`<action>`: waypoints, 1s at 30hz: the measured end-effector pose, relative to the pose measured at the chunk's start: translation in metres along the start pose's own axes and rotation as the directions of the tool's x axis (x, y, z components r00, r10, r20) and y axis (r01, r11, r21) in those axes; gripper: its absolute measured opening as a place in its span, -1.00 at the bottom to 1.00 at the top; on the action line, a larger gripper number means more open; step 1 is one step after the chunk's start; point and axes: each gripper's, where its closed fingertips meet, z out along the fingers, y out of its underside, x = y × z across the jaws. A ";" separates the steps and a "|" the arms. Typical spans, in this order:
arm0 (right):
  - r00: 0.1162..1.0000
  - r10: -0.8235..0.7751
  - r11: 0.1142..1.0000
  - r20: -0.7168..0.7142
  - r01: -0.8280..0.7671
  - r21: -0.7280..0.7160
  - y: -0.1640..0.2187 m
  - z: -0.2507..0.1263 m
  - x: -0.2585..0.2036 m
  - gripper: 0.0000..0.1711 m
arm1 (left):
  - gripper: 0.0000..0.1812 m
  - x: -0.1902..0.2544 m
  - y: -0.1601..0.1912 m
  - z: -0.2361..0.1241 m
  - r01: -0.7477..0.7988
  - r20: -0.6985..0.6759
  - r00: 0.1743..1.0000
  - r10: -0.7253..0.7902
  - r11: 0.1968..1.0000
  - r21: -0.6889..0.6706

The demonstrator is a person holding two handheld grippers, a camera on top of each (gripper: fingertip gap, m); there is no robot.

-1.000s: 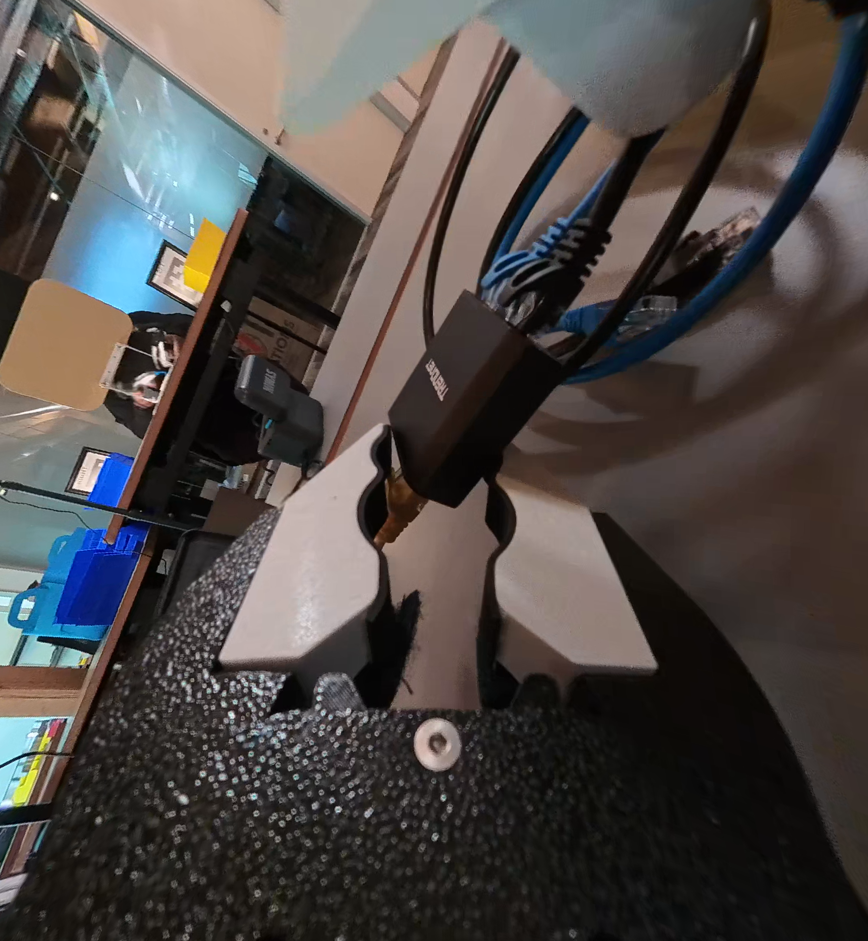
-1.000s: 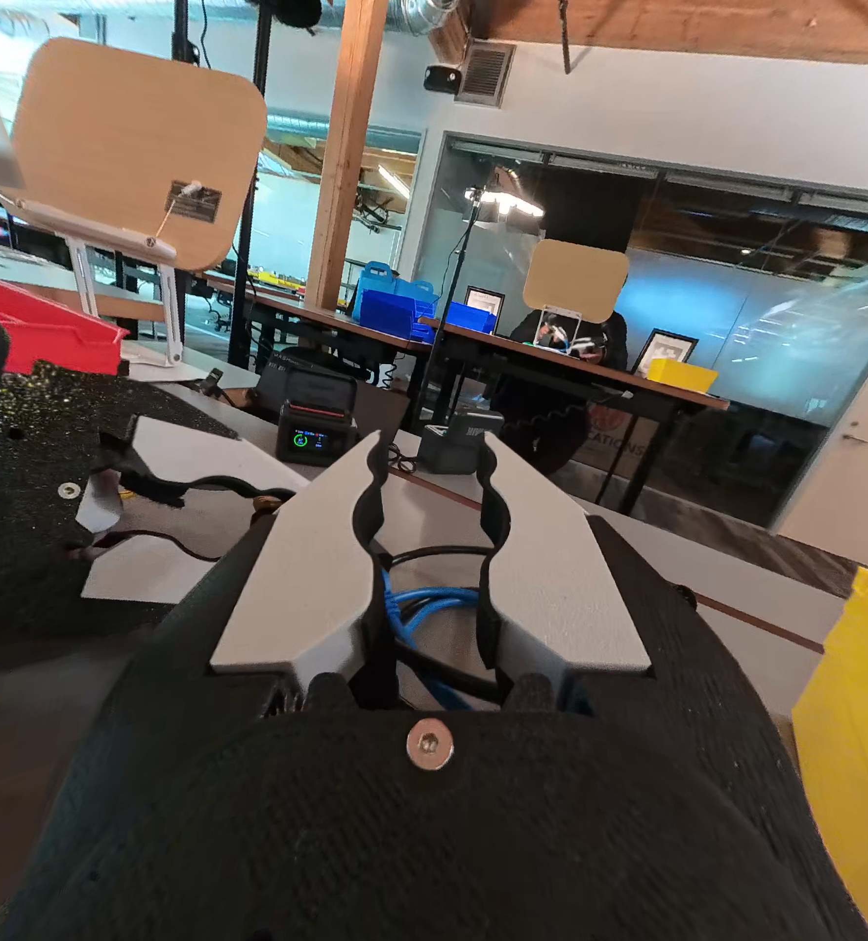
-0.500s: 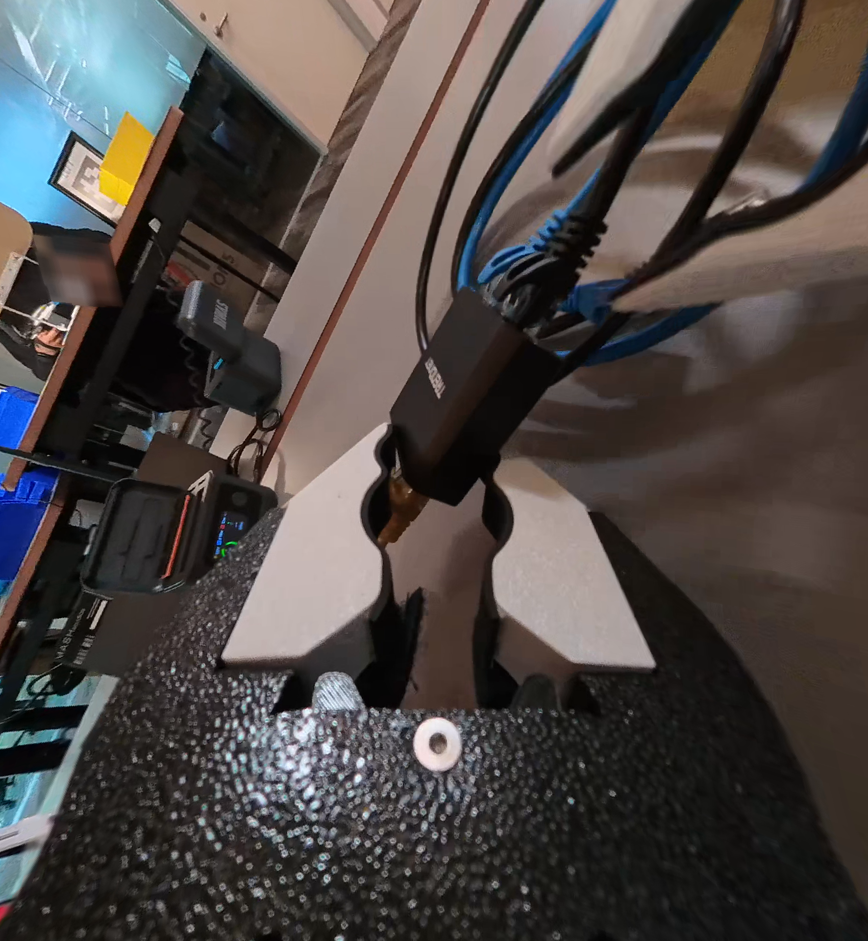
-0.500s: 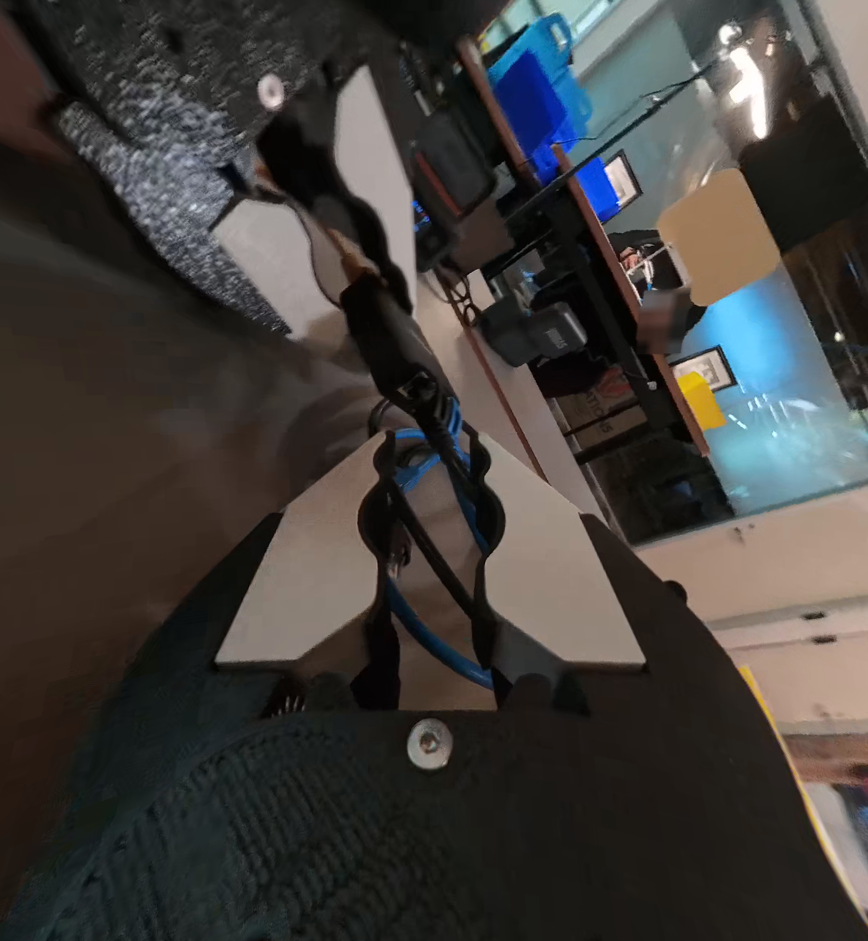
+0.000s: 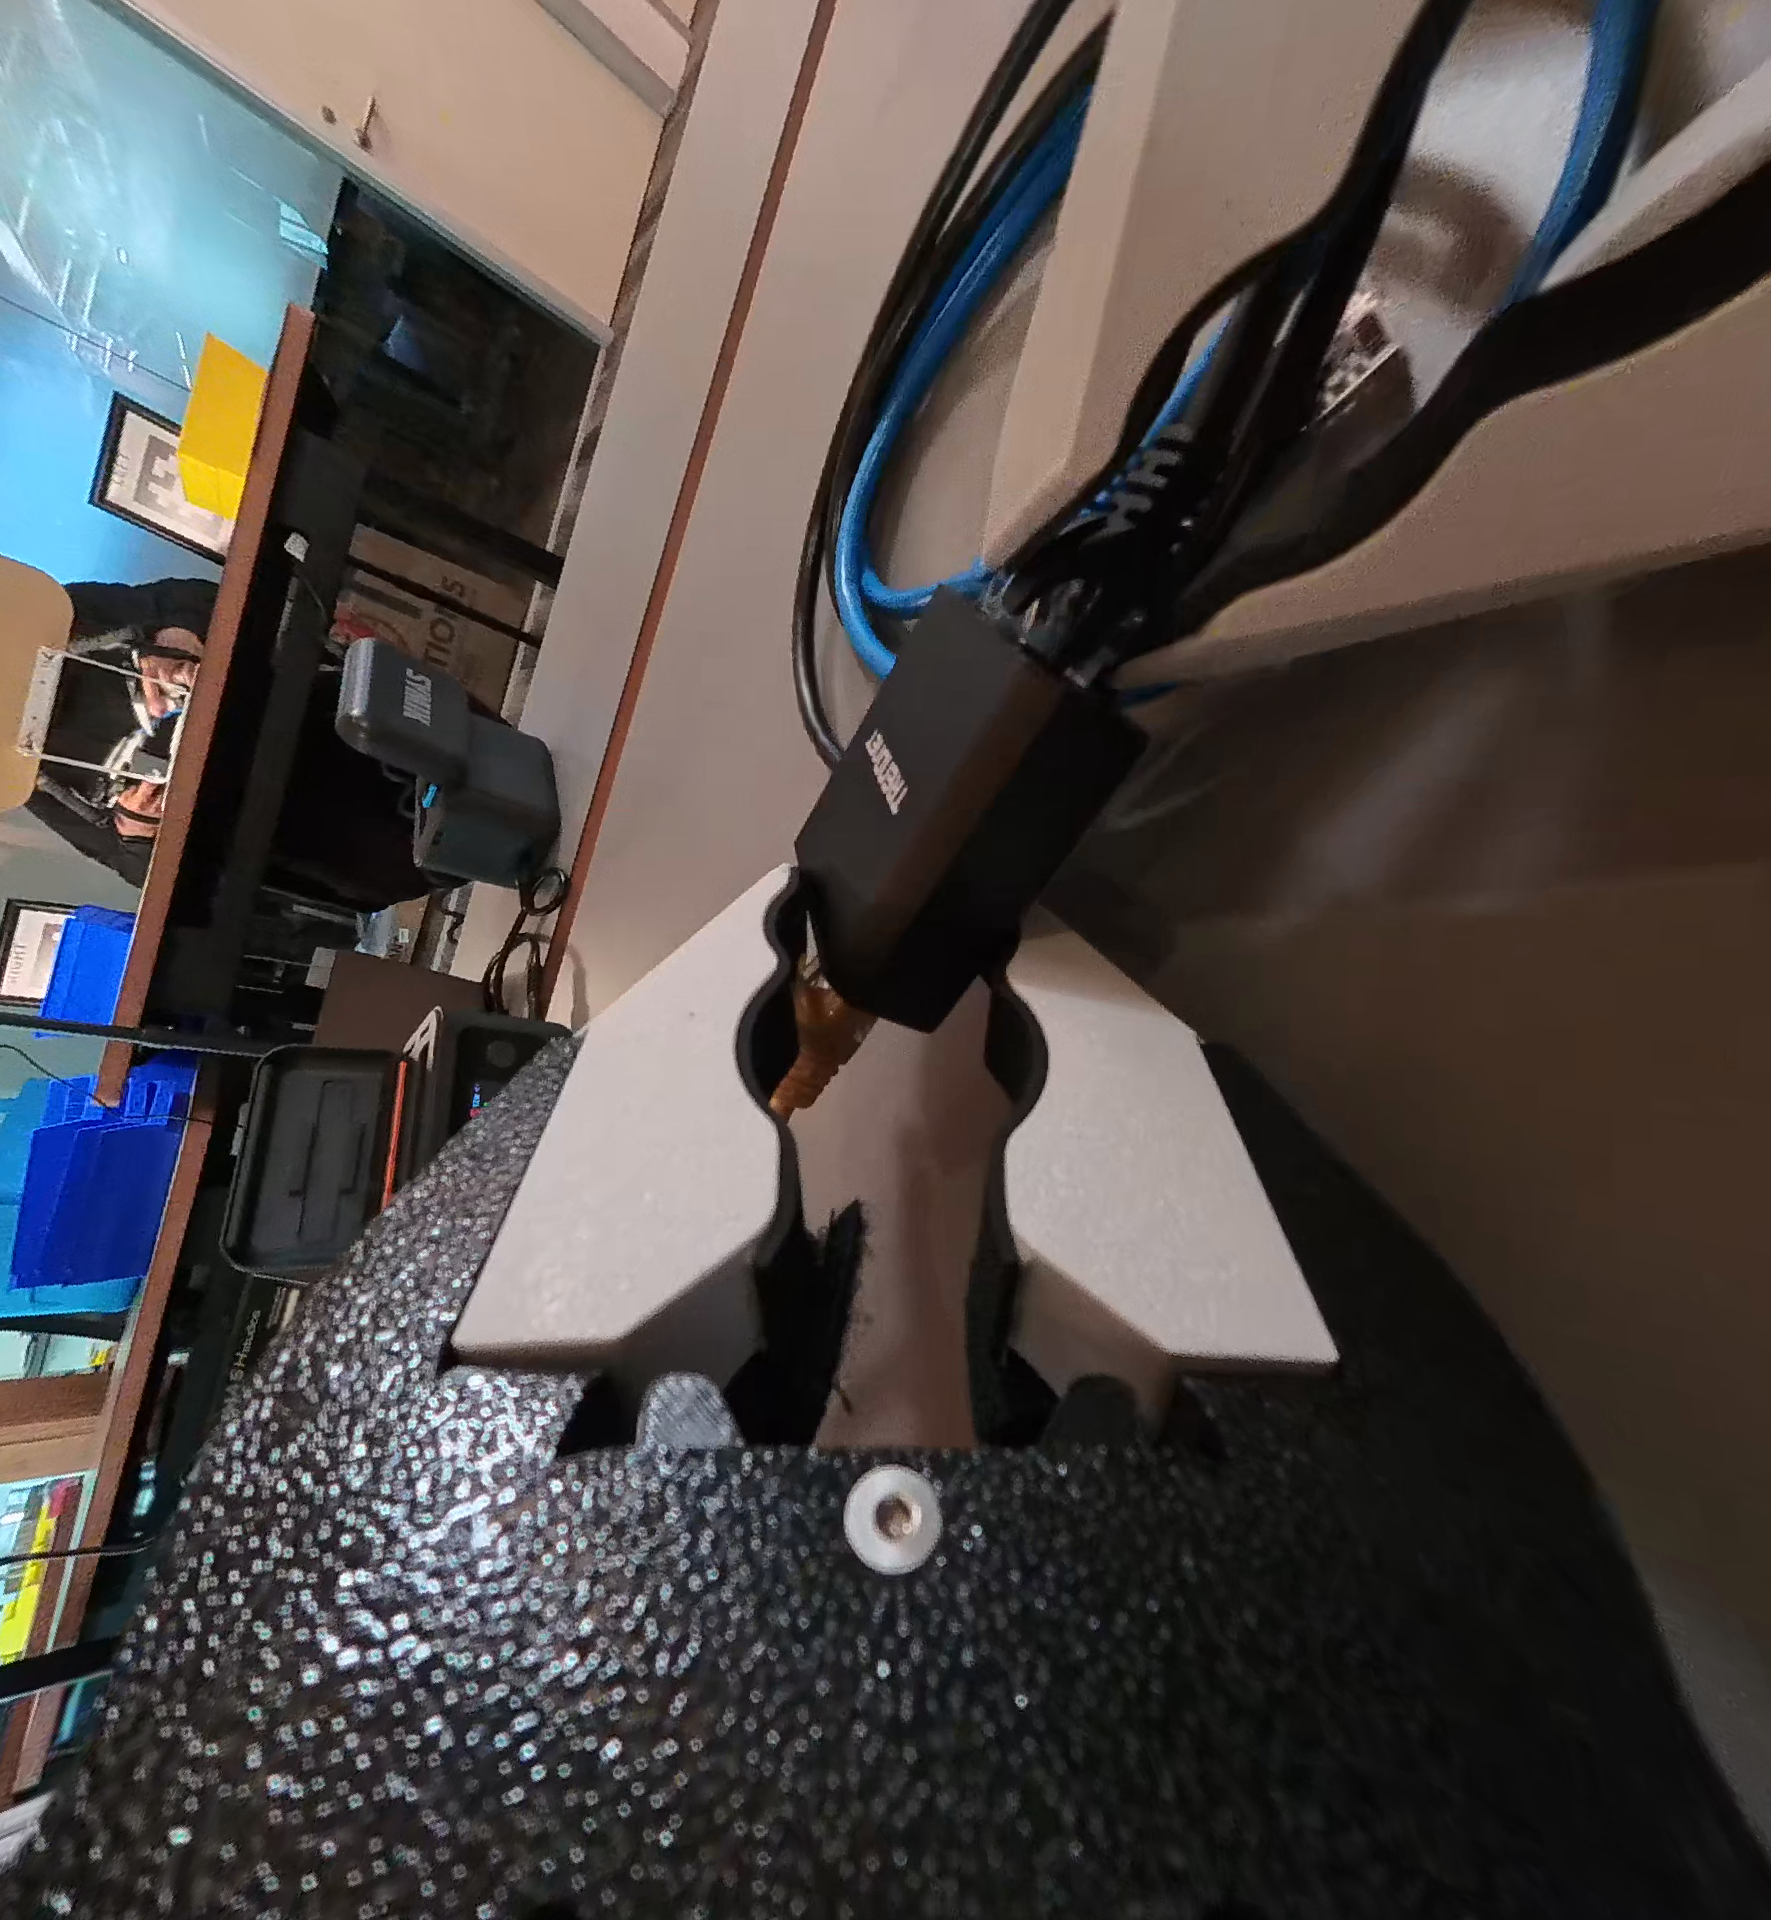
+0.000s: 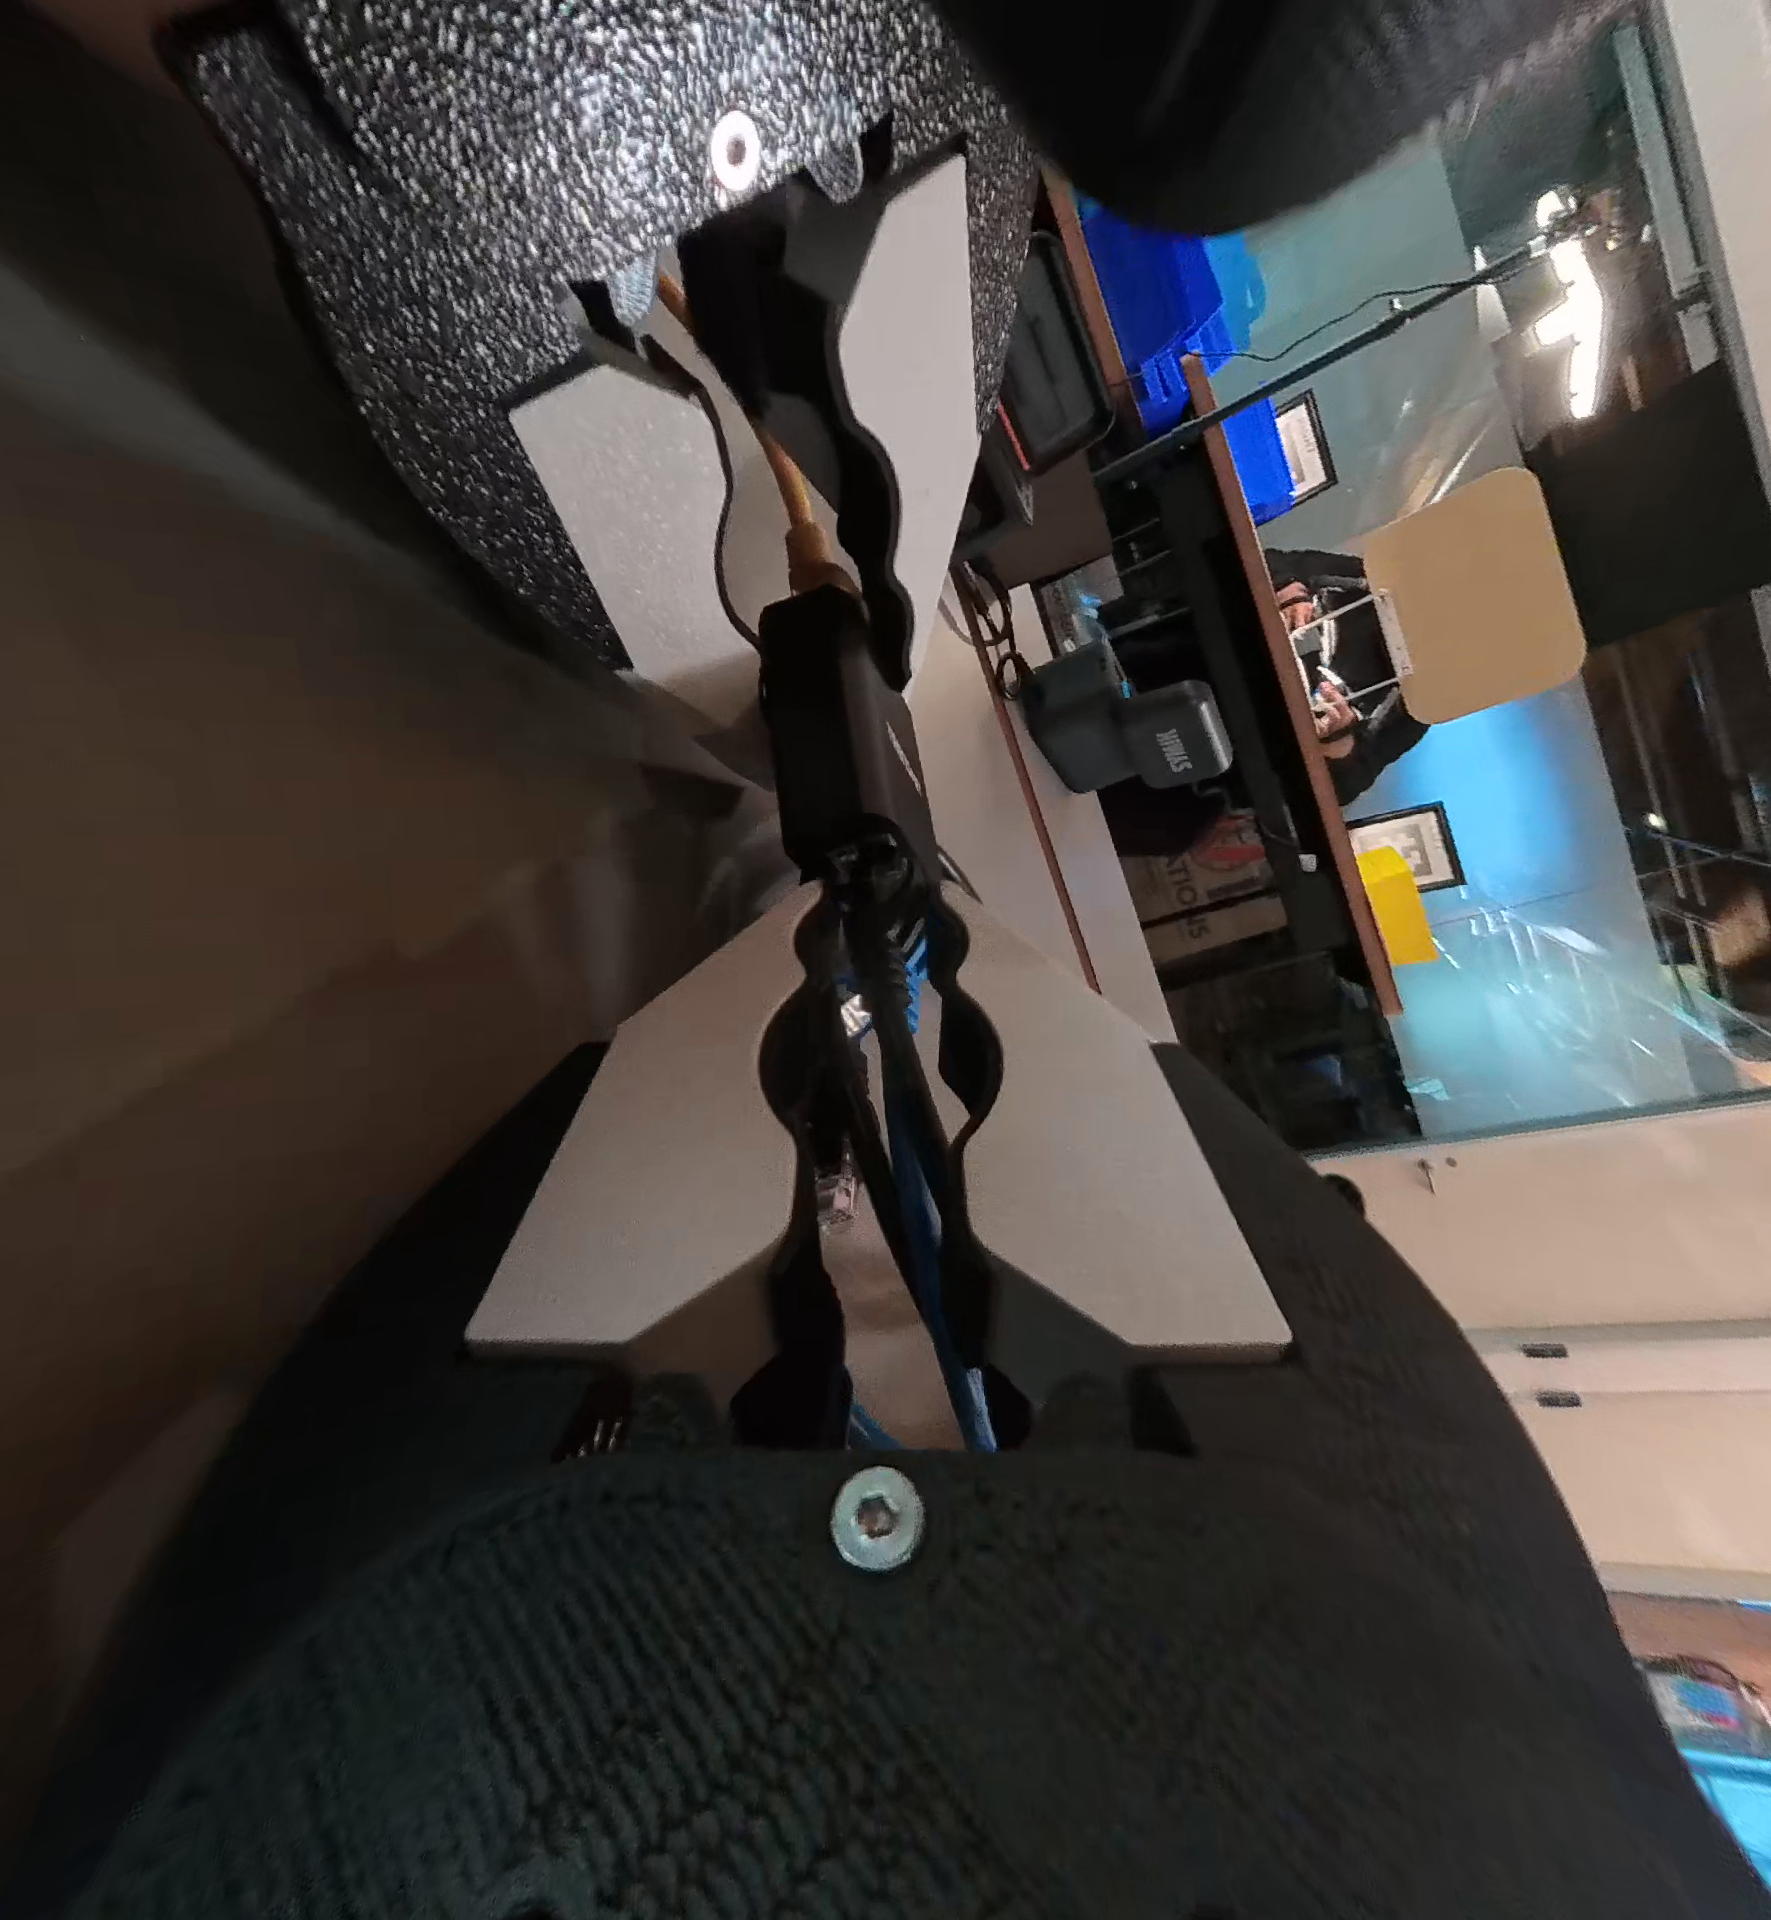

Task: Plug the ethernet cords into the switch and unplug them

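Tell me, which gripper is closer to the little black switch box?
Left. The left gripper has the switch right between its fingertips. The right gripper is at the other end, around the plugged cords.

Left tongs [image 5: 891, 956] clamped, right tongs [image 6: 876, 935] seemingly closing

I spot white lettering along the side of the black switch [image 5: 896, 774], clear enough to read. More white letters sit on the grey power pack [image 5: 413, 707] by the wall. There's big print on the cardboard box [image 5: 413, 613] under the desk, partly hidden. The framed sign [image 5: 148, 488] shows large letters, cut off. Small print on the black case [image 5: 257, 1351] is too fine for me.
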 end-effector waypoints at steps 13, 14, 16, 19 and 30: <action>0.997 0.062 0.998 0.043 -0.063 0.017 -0.002 0.000 -0.004 -0.83 | -0.68 0.020 -0.034 -0.012 -0.285 0.046 0.959 0.281 0.947 0.150; 0.998 0.051 0.999 0.039 -0.052 0.018 -0.002 0.000 -0.004 -0.83 | -0.72 0.019 -0.033 -0.013 -0.288 0.038 0.958 0.285 0.948 0.138; 0.999 0.024 0.999 0.022 -0.025 0.031 -0.005 -0.001 -0.004 -0.83 | -0.74 0.021 -0.032 -0.014 -0.255 -0.004 0.966 0.258 0.957 0.135; 0.999 -0.008 0.999 0.035 0.006 0.054 -0.011 -0.004 -0.008 -0.84 | -0.75 0.025 -0.031 -0.020 -0.226 -0.080 0.967 0.242 0.959 0.171; 0.843 0.176 0.964 0.508 -0.251 0.083 -0.045 -0.050 -0.025 -0.86 | -0.76 0.054 -0.040 -0.076 -0.088 -0.582 0.780 0.229 0.962 0.260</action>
